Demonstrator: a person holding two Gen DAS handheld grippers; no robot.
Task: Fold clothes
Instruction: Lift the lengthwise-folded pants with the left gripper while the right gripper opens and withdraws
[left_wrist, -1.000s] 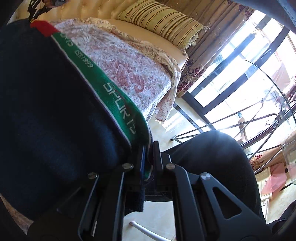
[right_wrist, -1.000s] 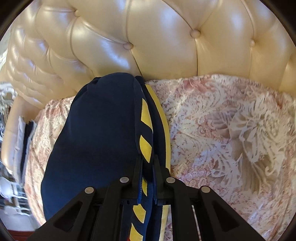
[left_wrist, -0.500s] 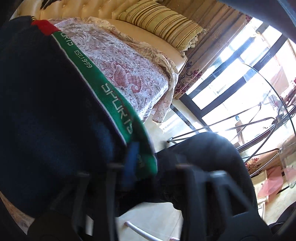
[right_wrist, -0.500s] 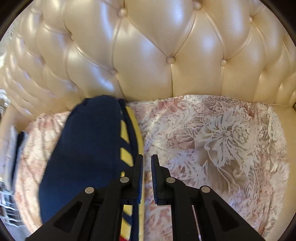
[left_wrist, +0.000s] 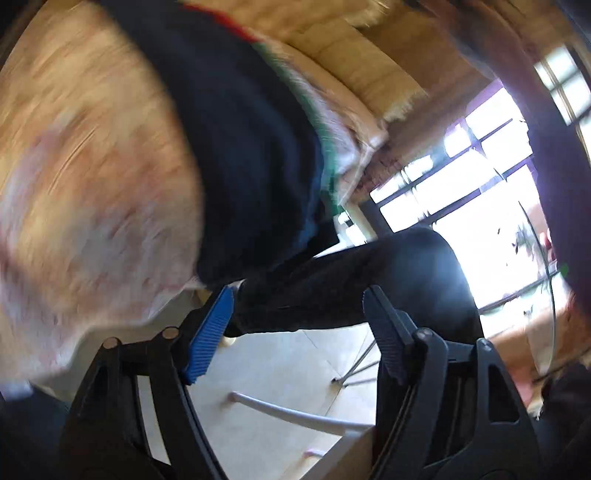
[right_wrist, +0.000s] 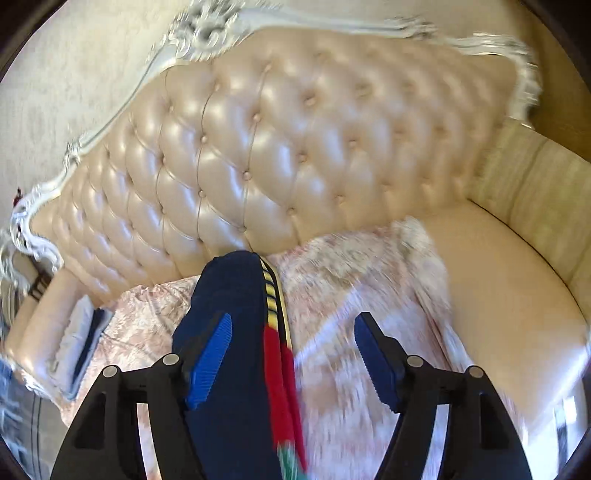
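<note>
Right wrist view shows the navy garment (right_wrist: 229, 332) lying in a long narrow strip on the patterned cover (right_wrist: 351, 295) of the sofa (right_wrist: 295, 147), its striped edge (right_wrist: 273, 306) on the right side. The right gripper (right_wrist: 291, 354) is spread wide and holds nothing; the left gripper (left_wrist: 295, 325) also, though that view is blurred. The cloth looks soft, light and limp, so I would take it at the thicker striped hem.

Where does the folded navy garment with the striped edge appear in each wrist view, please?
Left wrist: the navy garment runs from top centre to mid-frame, blurred, above the open left gripper.
Right wrist: it lies bottom centre, behind the open right gripper.
Shared landmark: the floral sofa cover.
</note>
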